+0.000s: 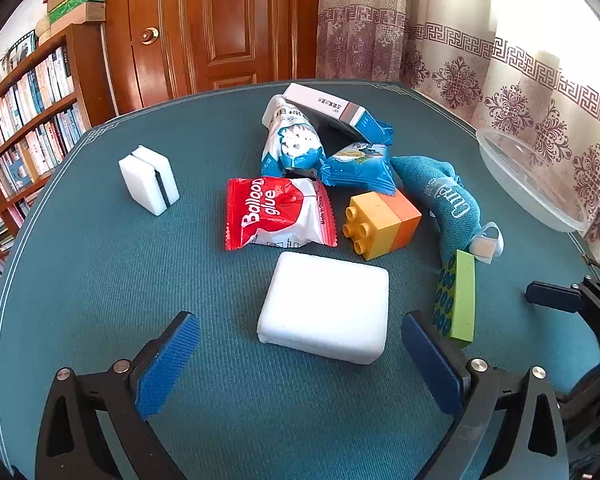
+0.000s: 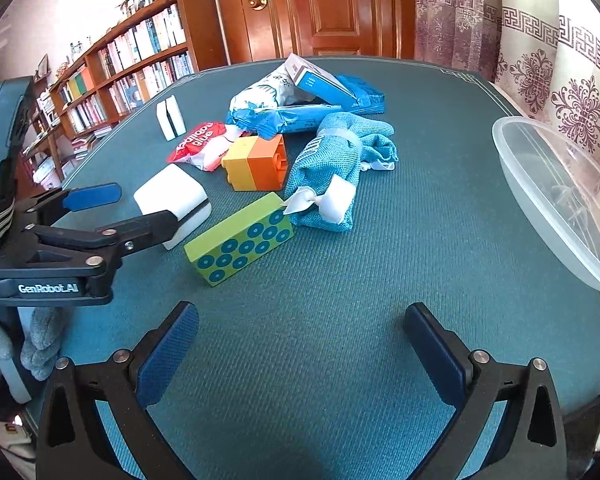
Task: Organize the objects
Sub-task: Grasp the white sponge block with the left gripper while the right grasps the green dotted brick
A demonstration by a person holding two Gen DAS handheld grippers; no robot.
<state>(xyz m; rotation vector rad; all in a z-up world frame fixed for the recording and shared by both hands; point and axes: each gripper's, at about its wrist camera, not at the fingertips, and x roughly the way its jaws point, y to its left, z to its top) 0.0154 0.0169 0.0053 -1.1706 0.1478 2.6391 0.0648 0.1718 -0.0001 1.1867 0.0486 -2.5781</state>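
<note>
- Teal felt covers the table (image 1: 100, 320); the objects to organize sit in a loose heap toward its middle, none yet sorted.
- Clear plastic bowl (image 2: 548, 200) waits at the table's right edge, apparently empty, well apart from the heap. I judge it to be the likely destination.
- My left gripper (image 1: 300, 356) has its jaws spread wide, holding nothing. The white sponge block (image 1: 324, 306) lies flat just ahead, between the lines of the two fingers but untouched.
- My right gripper (image 2: 300, 344) is also fully spread and empty, over bare felt, with the green dotted block (image 2: 240, 240) nearest in front, to its left.
- Heap contents: red Balloon glue packet (image 1: 280, 212), yellow-orange toy brick (image 1: 380, 220), teal fabric pouch (image 1: 448, 200) with a white ribbon, blue snack wrappers (image 1: 356, 168), a bag of white pieces (image 1: 292, 140), and a white-and-blue carton (image 1: 332, 110) propped on top.
- A split white sponge (image 1: 150, 184) stands upright alone on the left, apart from the rest.
- Step in hand, as I read it: the opening approach, first pick not yet made.
- Next move calls for easing the left gripper forward and down so the pads straddle the white sponge block, then closing gently; it looks soft and will compress.
- Risk: the green dotted block stands on edge just beside my left gripper's right finger and could get knocked over.
</note>
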